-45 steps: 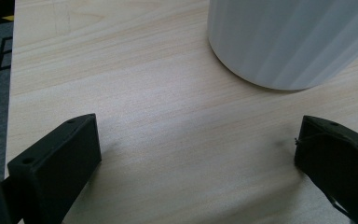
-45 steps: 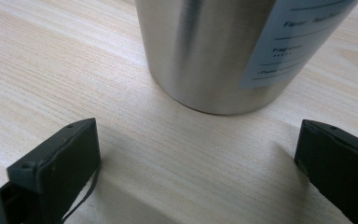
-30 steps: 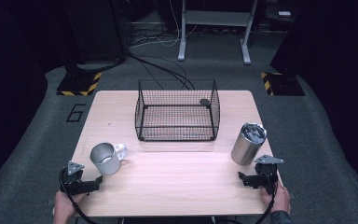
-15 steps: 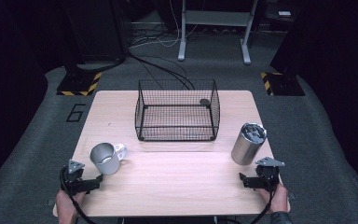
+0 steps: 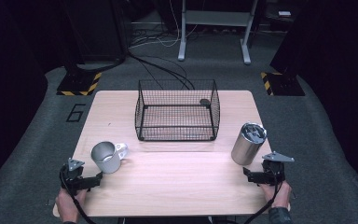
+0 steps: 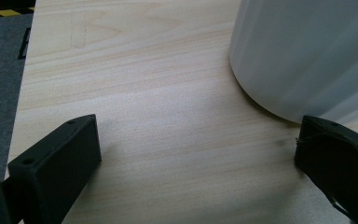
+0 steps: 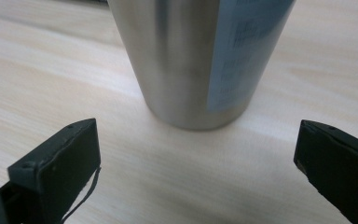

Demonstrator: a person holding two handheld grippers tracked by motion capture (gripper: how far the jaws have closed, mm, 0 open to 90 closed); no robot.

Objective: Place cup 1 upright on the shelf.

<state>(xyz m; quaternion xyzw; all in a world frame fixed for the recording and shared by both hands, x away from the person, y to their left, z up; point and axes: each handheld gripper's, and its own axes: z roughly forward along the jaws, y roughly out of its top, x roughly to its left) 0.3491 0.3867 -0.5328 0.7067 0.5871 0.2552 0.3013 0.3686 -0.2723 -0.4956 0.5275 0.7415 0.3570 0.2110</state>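
Observation:
A steel mug (image 5: 106,156) with a handle stands on the wooden table (image 5: 177,182) at the front left. My left gripper (image 5: 97,179) lies just in front of it, open, and the mug's pale wall (image 6: 303,51) rises at the upper right in the left gripper view, beyond my right jaw. A tall steel tumbler (image 5: 248,143) with a lid stands at the front right. My right gripper (image 5: 248,175) sits open right in front of it. In the right gripper view the tumbler's base (image 7: 191,65) stands ahead, between my spread jaws, untouched.
A black wire basket (image 5: 177,111) stands at the middle back of the table, with a small dark round thing (image 5: 205,101) at its far right. Bare wood lies between the mug and the tumbler. Cables and stand legs are on the floor behind.
My right gripper has drawn back a little toward the table's front edge. The left gripper, mug and tumbler have stayed put.

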